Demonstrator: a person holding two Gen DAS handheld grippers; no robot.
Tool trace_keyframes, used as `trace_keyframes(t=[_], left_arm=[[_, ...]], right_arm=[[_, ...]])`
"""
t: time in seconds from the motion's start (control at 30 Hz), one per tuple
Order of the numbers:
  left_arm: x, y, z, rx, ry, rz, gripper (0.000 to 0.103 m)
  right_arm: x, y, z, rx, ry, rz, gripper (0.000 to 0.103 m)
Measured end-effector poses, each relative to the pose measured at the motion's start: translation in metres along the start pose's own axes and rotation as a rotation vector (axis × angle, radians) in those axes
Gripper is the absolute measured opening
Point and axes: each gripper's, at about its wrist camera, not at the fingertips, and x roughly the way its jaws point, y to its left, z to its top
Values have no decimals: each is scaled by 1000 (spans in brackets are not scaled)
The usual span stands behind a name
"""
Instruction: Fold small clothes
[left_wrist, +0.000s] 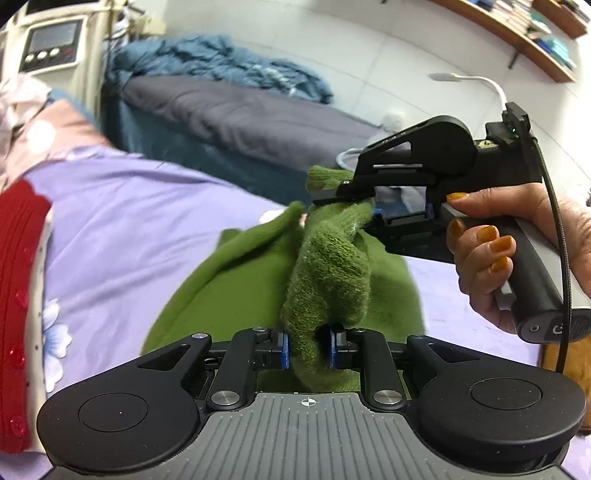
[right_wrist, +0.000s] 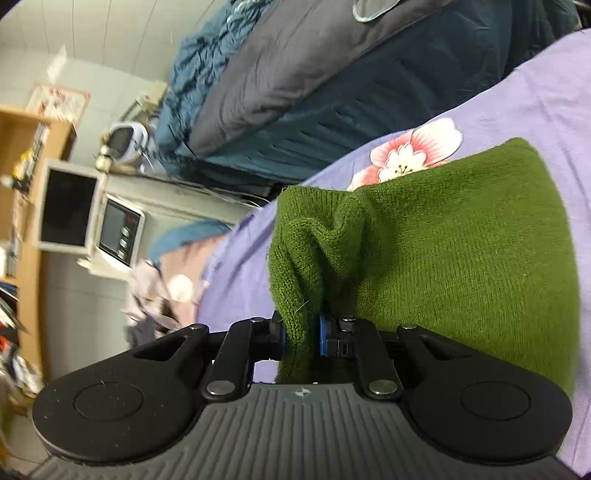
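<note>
While the green knitted garment (left_wrist: 255, 266) is lifted partly off the lilac floral sheet (left_wrist: 129, 221), a fold is judged to be under way, with one edge of the knit carried across the rest of it. In the left wrist view, the left gripper (left_wrist: 308, 345) is seen at six o'clock, its blue pads (left_wrist: 284, 349) pressed onto a thick bunched roll of the green knit, so the jaws stand fairly wide yet are clamped on cloth. At about three o'clock of the same view, the right gripper (left_wrist: 345, 197) is held by a hand (left_wrist: 517, 243) and is pinched on another corner of the garment. In the right wrist view, its fingers (right_wrist: 322, 338) are seen nearly together on a thin gathered edge, with the body of the garment spread toward two o'clock on the sheet, beside a printed flower (right_wrist: 410, 151). A red cardigan (left_wrist: 18, 295) lies at nine o'clock in the left view, well apart from the work.

For the next move, both held corners would need to be carried level over the lying part, laid down with edges matched, and only then released, so that the knit is not dragged or twisted.
</note>
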Motion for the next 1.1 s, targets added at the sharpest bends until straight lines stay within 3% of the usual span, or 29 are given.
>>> trace_keyframes(t=[0.33, 0.5, 0.6, 0.7, 0.77, 0.87, 1.1], left_arm=[[10, 47, -9, -91, 52, 19, 68], [22, 71, -17, -190, 90, 10, 66], [25, 84, -19, -250, 91, 7, 77], [26, 94, -21, -291, 101, 9, 86], [25, 97, -22, -302, 105, 23, 92], [19, 101, -23, -305, 105, 63, 103], [14, 103, -17, -260, 120, 106, 103]], right_arm=[[54, 14, -15, -48, 56, -74, 20], [76, 11, -23, -48, 80, -91, 34], [82, 9, -26, -52, 77, -99, 43], [85, 10, -27, -61, 77, -98, 46], [85, 10, -26, -62, 80, -64, 64], [82, 12, -24, -70, 91, -30, 78], [55, 22, -26, -155, 81, -23, 81]])
